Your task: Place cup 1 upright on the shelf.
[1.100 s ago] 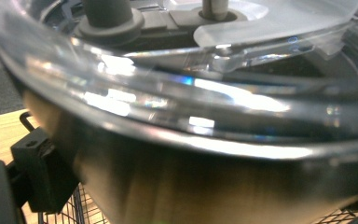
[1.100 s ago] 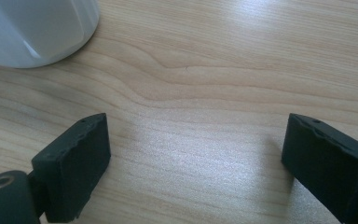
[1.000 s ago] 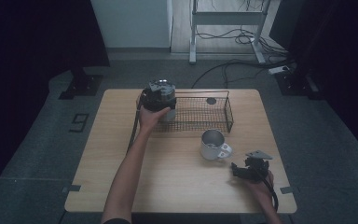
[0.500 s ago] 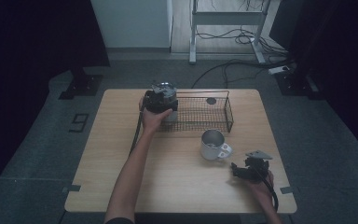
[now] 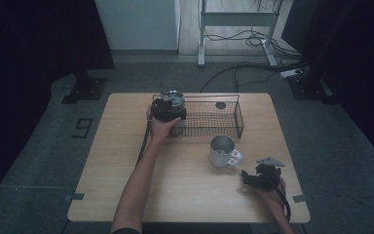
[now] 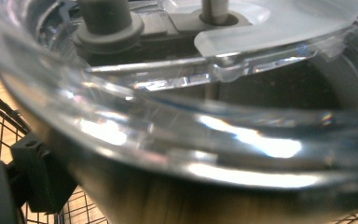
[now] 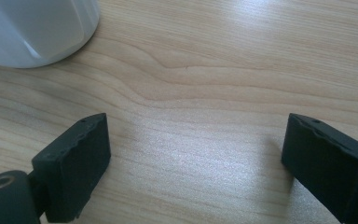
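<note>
A steel cup with a clear plastic lid (image 6: 223,154) is very close in the left gripper view. My left gripper (image 5: 167,110) is shut on it, one black finger (image 6: 36,173) showing at its lower left. From above, the cup (image 5: 173,97) hangs over the left end of a black wire basket (image 5: 213,118). A metal mug (image 5: 222,150) stands on the table in front of the basket. My right gripper (image 5: 253,177) rests on the table to the mug's right. Its jaws (image 7: 196,158) stand open over bare wood, with the mug (image 7: 32,28) just ahead on the left.
The wooden table (image 5: 126,146) is bare on its left half and along the near edge. A small dark round object (image 5: 220,105) lies in the basket's far right part. Dark floor, cables and a stand leg surround the table.
My left hand has come down a little with the cup, closer to the basket's left end. The right gripper and the mug have stayed put.
</note>
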The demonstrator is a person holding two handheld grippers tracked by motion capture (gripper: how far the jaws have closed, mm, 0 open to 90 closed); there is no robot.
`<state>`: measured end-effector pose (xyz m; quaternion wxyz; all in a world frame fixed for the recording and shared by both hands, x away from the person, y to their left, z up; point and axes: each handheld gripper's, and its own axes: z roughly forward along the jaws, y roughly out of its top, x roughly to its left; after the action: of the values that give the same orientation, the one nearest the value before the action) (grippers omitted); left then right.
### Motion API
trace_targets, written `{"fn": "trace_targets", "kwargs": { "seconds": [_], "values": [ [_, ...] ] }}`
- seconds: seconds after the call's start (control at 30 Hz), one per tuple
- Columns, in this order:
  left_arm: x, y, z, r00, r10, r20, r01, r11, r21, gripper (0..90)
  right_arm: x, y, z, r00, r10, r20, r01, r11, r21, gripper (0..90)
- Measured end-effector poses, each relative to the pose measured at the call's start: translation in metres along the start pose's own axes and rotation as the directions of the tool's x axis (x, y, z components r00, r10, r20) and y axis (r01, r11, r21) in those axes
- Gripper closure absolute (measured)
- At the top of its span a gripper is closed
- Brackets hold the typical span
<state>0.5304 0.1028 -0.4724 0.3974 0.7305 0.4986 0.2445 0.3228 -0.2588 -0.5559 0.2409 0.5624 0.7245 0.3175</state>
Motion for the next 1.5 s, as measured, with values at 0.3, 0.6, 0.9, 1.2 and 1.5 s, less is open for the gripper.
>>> {"fn": "trace_targets", "kwargs": {
  "seconds": [0.3,0.6,0.9,1.2,1.5],
  "values": [
    [-0.004,-0.007,-0.003,0.9999,0.008,-0.014,-0.008,0.9999,-0.011,3.2,0.0,0.0,0.0,1.0,0.0,0.0,0.0,1.0,0.0,7.6],
    [-0.002,-0.008,-0.007,1.0,-0.004,0.005,0.004,0.9996,-0.027,0.8,0.0,0.0,0.0,1.0,0.0,0.0,0.0,1.0,0.0,7.6],
    [-0.001,-0.007,-0.023,0.9997,0.001,0.024,0.001,0.9981,-0.062,0.0,0.0,0.0,0.0,1.0,0.0,0.0,0.0,1.0,0.0,7.6],
    [-0.001,-0.006,-0.042,0.9988,0.008,0.049,-0.003,0.9959,-0.09,0.2,0.0,0.0,0.0,1.0,0.0,0.0,0.0,1.0,0.0,7.6],
    [0.005,-0.018,-0.064,0.998,0.006,0.063,0.001,0.9945,-0.105,1.1,0.0,0.0,0.0,1.0,0.0,0.0,0.0,1.0,0.0,7.6]
  ]
}}
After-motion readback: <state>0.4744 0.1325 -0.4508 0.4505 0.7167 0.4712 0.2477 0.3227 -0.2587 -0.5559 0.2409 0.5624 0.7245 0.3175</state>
